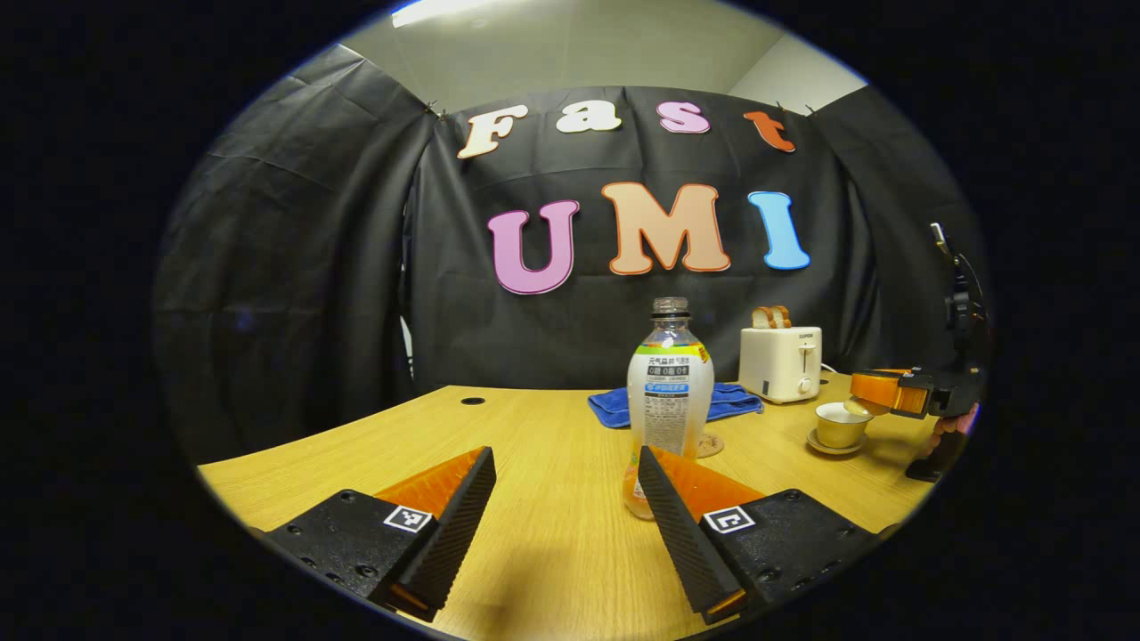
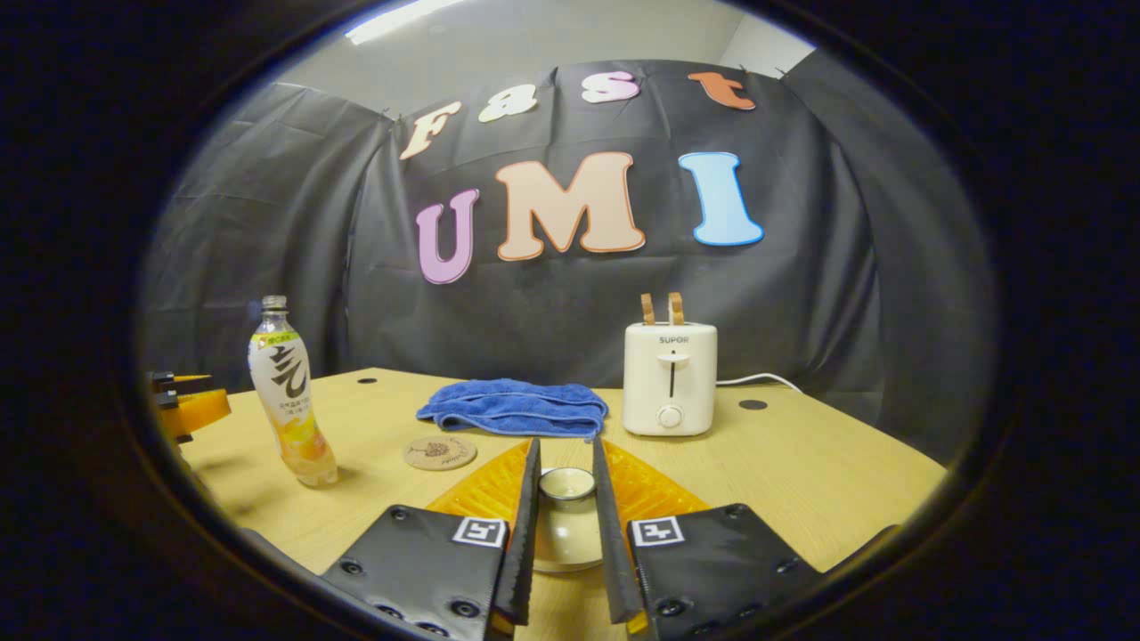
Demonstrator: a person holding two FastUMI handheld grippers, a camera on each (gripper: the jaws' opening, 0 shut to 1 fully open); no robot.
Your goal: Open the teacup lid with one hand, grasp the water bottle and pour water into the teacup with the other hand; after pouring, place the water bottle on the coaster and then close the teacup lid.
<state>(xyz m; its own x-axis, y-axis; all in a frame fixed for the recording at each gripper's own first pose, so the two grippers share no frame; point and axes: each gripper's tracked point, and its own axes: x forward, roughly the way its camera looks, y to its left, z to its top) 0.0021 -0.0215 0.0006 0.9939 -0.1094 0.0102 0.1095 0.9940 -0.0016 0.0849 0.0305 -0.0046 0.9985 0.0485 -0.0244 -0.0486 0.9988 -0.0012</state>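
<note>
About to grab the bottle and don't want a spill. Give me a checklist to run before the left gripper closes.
1. Teacup lid lifted: ok, the right gripper seems clamped on it, and in the left gripper view the teacup rim looks uncovered.
2. Left gripper open: ok, jaws wide apart.
3. Water bottle between the jaws: not ok, it stands just ahead, off toward the right-hand jaw.
4. Bottle upright: ok.
5. Bottle cap off: ok, the neck looks bare.
6. Coaster free: ok, nothing on it.
</note>
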